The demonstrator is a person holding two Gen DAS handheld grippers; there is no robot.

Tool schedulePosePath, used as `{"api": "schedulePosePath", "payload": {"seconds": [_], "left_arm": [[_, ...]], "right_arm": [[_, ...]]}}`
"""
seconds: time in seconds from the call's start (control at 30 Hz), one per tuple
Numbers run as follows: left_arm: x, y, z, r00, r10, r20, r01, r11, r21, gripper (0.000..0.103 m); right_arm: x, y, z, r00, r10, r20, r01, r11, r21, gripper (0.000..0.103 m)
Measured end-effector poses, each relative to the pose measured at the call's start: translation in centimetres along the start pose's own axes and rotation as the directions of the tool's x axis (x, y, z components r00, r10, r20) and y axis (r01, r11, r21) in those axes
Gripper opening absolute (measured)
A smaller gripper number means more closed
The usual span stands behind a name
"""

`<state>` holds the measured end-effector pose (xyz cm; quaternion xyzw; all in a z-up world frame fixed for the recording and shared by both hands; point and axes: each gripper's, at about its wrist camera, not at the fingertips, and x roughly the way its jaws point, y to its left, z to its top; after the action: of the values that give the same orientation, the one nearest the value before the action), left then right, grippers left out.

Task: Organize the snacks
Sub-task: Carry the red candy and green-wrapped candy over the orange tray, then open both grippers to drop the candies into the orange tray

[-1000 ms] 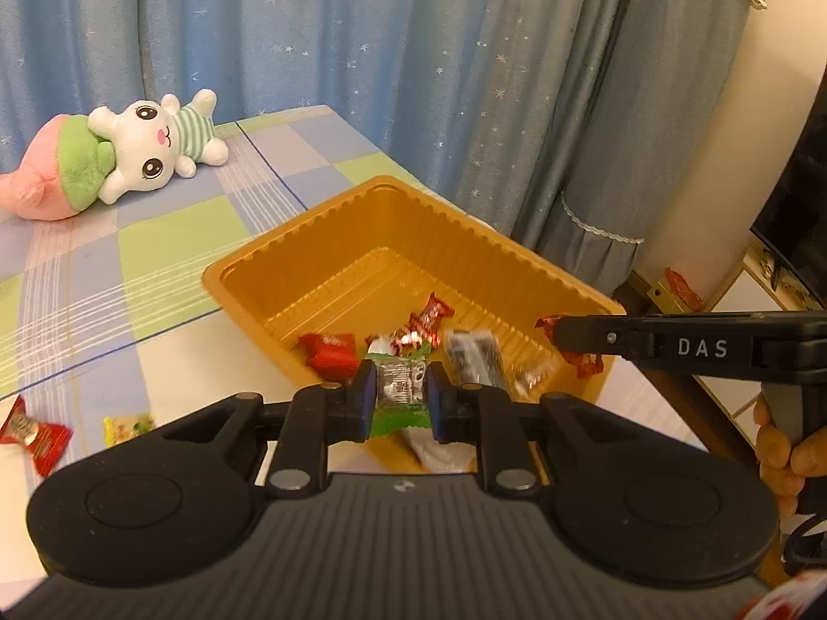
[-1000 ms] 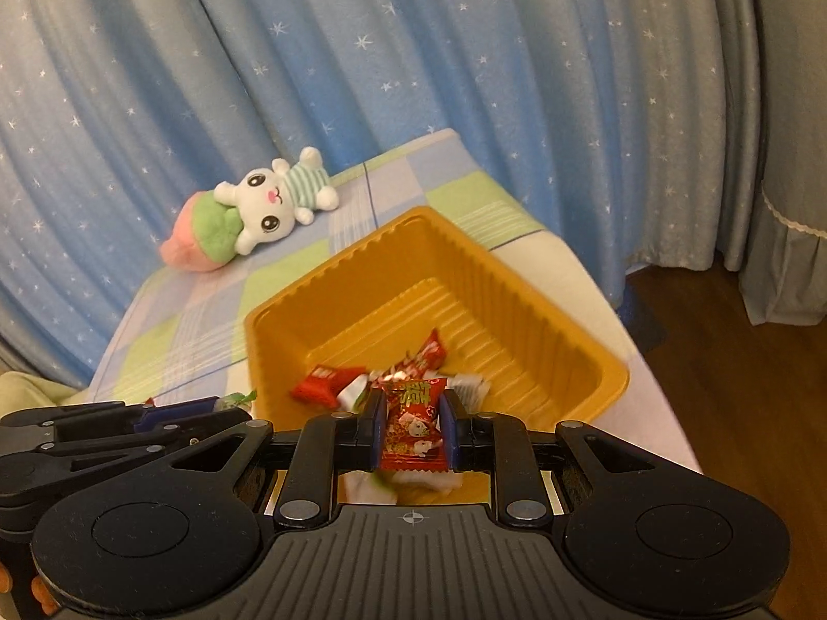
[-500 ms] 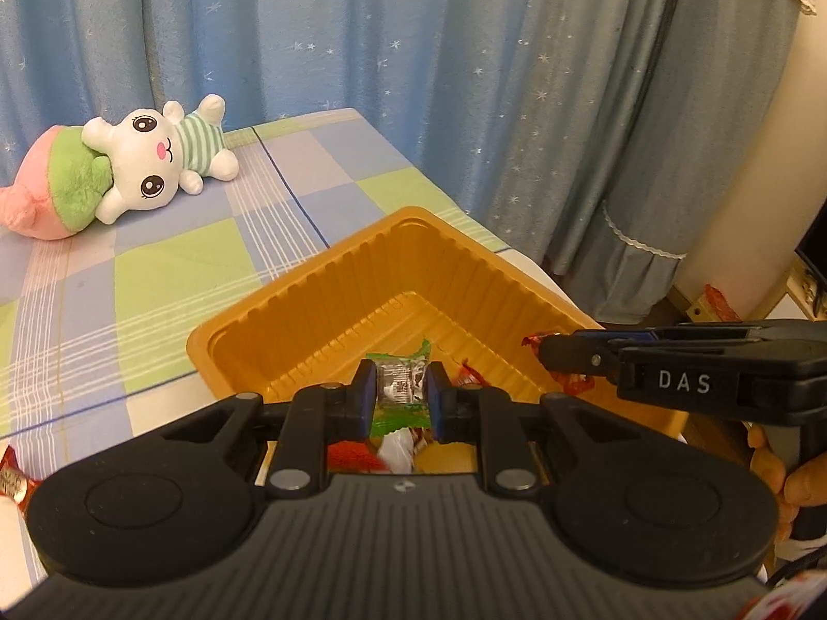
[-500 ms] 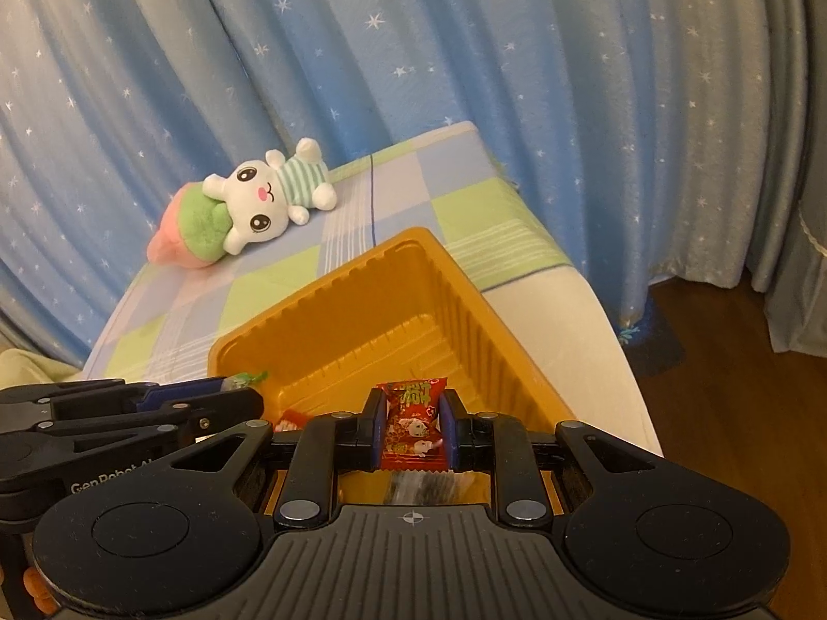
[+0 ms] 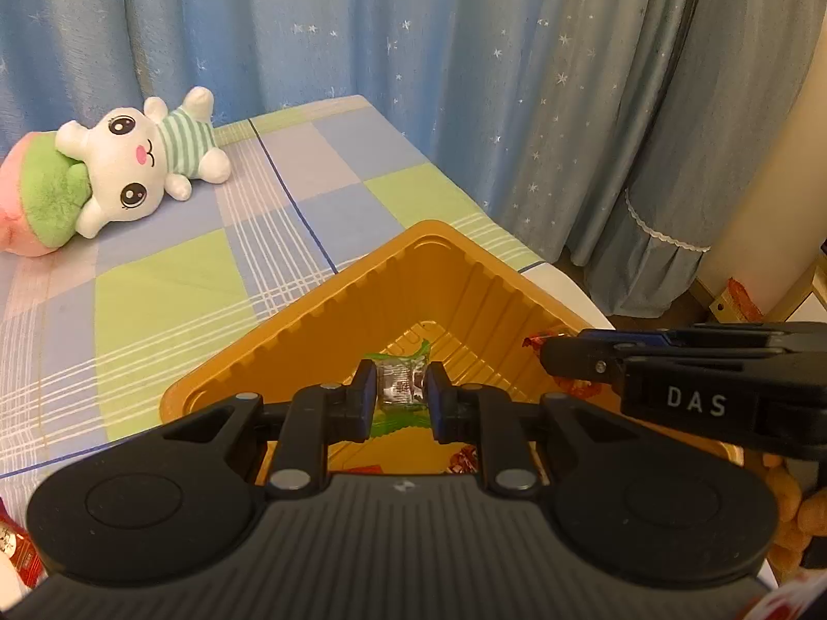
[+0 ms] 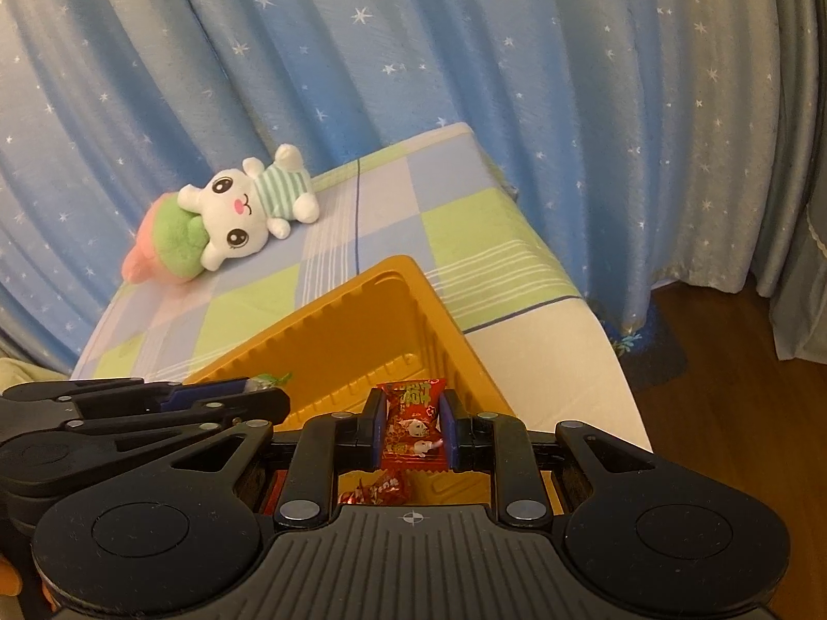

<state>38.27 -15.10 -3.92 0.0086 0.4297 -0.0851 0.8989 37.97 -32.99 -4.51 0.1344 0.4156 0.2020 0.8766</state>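
My left gripper is shut on a green-wrapped candy and holds it over the orange tray. My right gripper is shut on a red snack packet over the same tray. In the left wrist view the right gripper comes in from the right with a bit of red wrapper at its tip. In the right wrist view the left gripper comes in from the left with green wrapper showing. Red wrapped candies lie in the tray below.
A plush rabbit lies on the checked tablecloth at the back left. A red snack lies on the table at the lower left. Blue starred curtains hang behind. The table's right edge drops to a wooden floor.
Both grippers have moved forward over the tray, each still holding its snack. The candies on the tray floor have slid under the gripper bodies in view.
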Motion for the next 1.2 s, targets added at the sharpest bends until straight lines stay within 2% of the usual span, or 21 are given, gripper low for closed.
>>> {"api": "schedulePosePath", "payload": {"seconds": [0.13,0.27,0.8,0.9,0.97,1.03,1.1,1.2], "left_arm": [[0.8,0.1,0.1,1.000,-0.004,-0.016,0.004,1.000,-0.012,0.020],[1.1,0.4,0.0,0.999,-0.011,-0.032,0.010,1.000,-0.029,0.034],[-0.7,2.3,-0.7,1.000,0.023,-0.015,-0.024,0.997,-0.078,0.040],[-1.2,2.6,-0.9,0.999,0.035,-0.010,-0.036,0.995,-0.089,0.048],[-1.5,2.7,-1.0,0.999,0.041,-0.009,-0.042,0.995,-0.093,0.052],[-1.9,2.7,-1.2,0.999,0.047,-0.007,-0.048,0.994,-0.095,0.056],[-2.3,2.7,-1.4,0.999,0.050,-0.003,-0.050,0.994,-0.095,0.059],[-2.8,2.6,-1.9,0.998,0.056,-0.004,-0.056,0.993,-0.100,0.062]], "right_arm": [[0.2,-0.3,0.0,1.000,-0.004,-0.003,0.004,1.000,0.011,0.022],[0.4,-0.5,-0.1,1.000,-0.007,-0.009,0.008,1.000,0.020,0.022],[1.8,0.8,1.1,1.000,0.002,-0.009,-0.002,1.000,0.008,0.023],[1.9,1.1,1.6,1.000,0.021,0.004,-0.022,1.000,0.014,0.024],[2.0,1.1,1.9,1.000,0.030,-0.005,-0.029,0.999,0.029,0.034],[1.7,1.1,1.8,1.000,0.023,0.010,-0.024,0.999,0.040,0.061],[1.1,1.0,1.5,0.999,0.020,0.037,-0.022,0.999,0.048,0.066],[0.7,0.6,1.1,1.000,0.008,0.027,-0.010,0.997,0.070,0.067]]}}
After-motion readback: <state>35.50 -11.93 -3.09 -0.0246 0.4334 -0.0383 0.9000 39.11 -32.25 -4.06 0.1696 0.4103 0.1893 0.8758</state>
